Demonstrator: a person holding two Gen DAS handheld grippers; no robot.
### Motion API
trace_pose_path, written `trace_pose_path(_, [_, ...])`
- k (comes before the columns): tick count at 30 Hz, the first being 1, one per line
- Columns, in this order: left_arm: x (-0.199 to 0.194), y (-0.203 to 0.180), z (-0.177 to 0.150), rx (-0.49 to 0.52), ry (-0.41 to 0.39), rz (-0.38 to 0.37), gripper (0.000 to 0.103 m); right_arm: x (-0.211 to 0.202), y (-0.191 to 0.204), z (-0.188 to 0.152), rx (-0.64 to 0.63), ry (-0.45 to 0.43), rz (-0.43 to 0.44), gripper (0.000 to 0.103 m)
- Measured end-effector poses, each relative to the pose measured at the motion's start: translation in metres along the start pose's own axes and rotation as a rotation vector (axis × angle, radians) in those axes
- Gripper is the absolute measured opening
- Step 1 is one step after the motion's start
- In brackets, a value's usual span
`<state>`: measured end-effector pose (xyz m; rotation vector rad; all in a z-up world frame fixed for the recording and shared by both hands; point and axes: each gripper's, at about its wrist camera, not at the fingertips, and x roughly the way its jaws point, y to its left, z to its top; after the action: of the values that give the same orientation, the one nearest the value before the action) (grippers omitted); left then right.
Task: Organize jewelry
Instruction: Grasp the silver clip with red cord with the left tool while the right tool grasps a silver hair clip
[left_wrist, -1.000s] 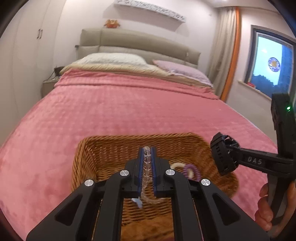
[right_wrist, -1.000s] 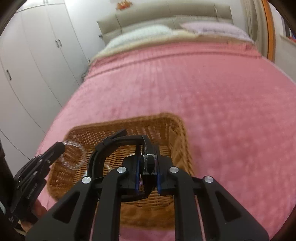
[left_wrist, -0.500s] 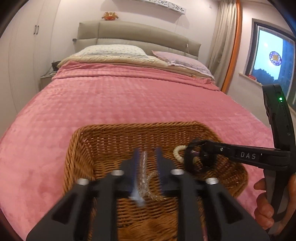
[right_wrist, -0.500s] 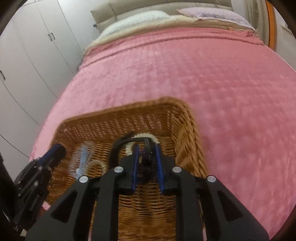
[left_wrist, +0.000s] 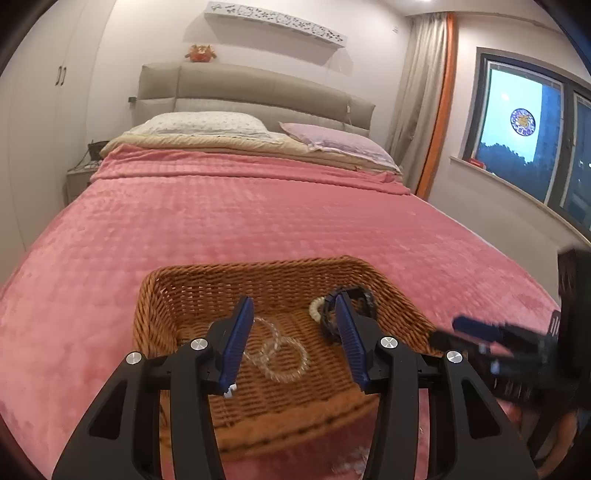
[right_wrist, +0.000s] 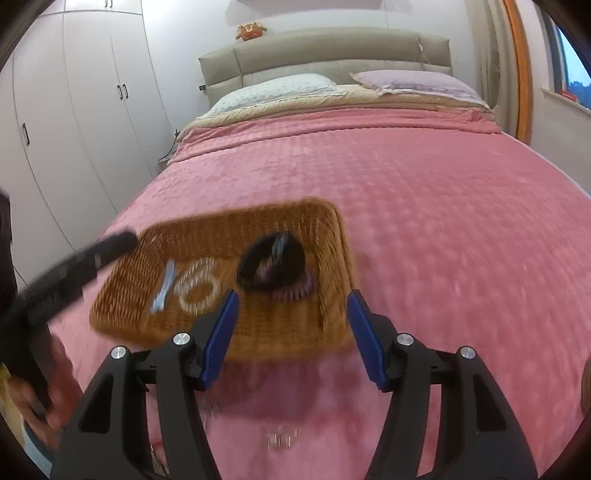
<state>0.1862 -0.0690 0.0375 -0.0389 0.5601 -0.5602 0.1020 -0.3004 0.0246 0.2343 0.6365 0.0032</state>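
While opening, both tools (left_wrist: 293, 339) (right_wrist: 291, 332) hold nothing.

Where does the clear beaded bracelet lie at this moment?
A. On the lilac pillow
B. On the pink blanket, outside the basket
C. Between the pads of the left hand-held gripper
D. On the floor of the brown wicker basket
D: the clear beaded bracelet lies on the woven floor of the brown wicker basket, touched by neither hand-held gripper.

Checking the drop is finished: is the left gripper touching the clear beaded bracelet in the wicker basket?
Apart. The left wrist view shows the clear beaded bracelet lying on the wicker basket floor between the left gripper's opening jaws, neither pad pressing it.
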Motion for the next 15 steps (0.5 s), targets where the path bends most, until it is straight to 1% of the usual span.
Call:
trace_pose_path(3, [-0.018,-0.007,-0.008,0.016,0.000,0.004,0.045,-0.013,0.008,-0.026,-0.017,-0.003,0.007,0.057])
trace_pose_path(5, [-0.031,-0.011,-0.020,0.023,0.013,0.015,0.045,-0.019,0.014,-0.039,-0.025,0.013,0.014,0.057])
trace_pose_path(7, [-0.042,-0.014,-0.033,0.028,0.029,0.024,0.045,-0.023,0.021,-0.056,-0.031,0.047,0.048,0.057])
trace_pose_path(9, [-0.052,-0.014,-0.049,0.019,0.062,0.038,0.045,-0.024,0.028,-0.069,-0.047,0.088,0.079,0.048])
trace_pose_path(10, [-0.055,-0.015,-0.056,0.015,0.079,0.044,0.045,-0.024,0.033,-0.076,-0.053,0.114,0.101,0.037])
trace_pose_path(11, [-0.059,-0.014,-0.065,0.010,0.095,0.050,0.045,-0.022,0.037,-0.086,-0.054,0.158,0.137,0.033])
trace_pose_path(12, [-0.063,-0.013,-0.076,0.004,0.122,0.057,0.045,-0.021,0.040,-0.093,-0.053,0.181,0.158,0.030])
trace_pose_path(13, [-0.065,-0.011,-0.084,-0.003,0.146,0.060,0.044,-0.019,0.043,-0.100,-0.050,0.209,0.183,0.023])
trace_pose_path(15, [-0.070,-0.006,-0.100,-0.022,0.191,0.059,0.037,-0.015,0.049,-0.110,-0.047,0.255,0.206,0.021])
